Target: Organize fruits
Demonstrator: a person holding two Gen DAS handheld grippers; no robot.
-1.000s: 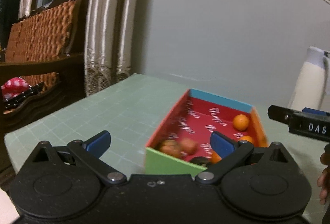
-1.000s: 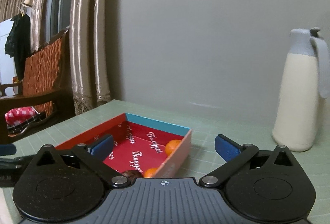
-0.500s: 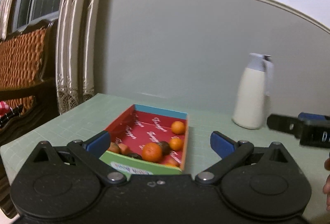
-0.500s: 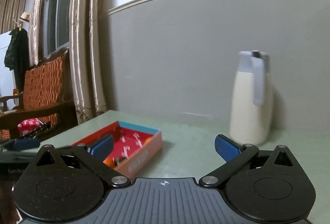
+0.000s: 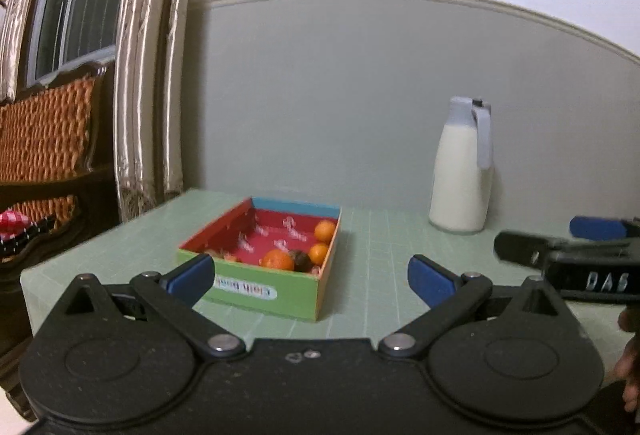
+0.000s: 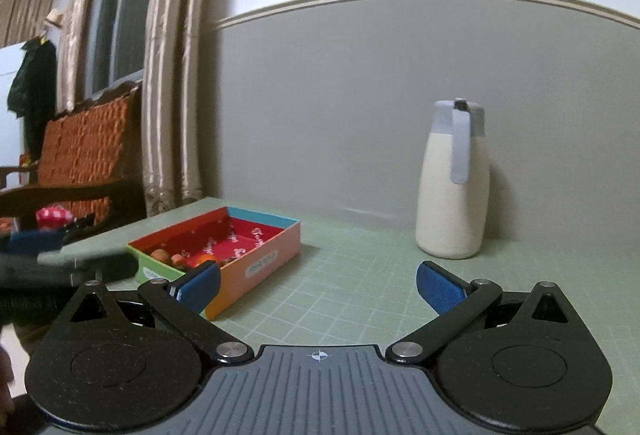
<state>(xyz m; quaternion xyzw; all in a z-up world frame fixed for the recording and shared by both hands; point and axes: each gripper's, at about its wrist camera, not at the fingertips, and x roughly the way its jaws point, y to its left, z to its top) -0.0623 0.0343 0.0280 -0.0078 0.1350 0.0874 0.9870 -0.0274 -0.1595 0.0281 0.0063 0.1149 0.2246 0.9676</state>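
Here, a shallow cardboard box (image 5: 256, 291) with a green near wall, blue far wall and red printed lining sits on the pale green gridded surface (image 5: 380, 267), toward its left side. Inside lie three small orange fruits: one at the near end (image 5: 277, 259), one against the right wall (image 5: 319, 253) and one farther back (image 5: 324, 230). A dark brownish fruit (image 5: 301, 261) rests just beside the nearest orange; further brownish pieces (image 6: 162, 255) occupy the near left corner, too blurred to identify. A cream, bottle-shaped jug with a grey-blue lid and handle (image 5: 462, 171) stands upright at the far right, near the grey wall and well apart from the box.

The left gripper (image 5: 310, 277) hovers near the box with its blue-padded fingers (image 5: 188, 277) spread wide, holding nothing. The right gripper (image 6: 318, 283) is likewise wide apart and empty, over bare surface between box and jug. In each wrist view the other gripper enters from the side.

A wicker-backed wooden chair (image 6: 80, 159) and pale satin curtains (image 6: 168, 75) stand at the left.
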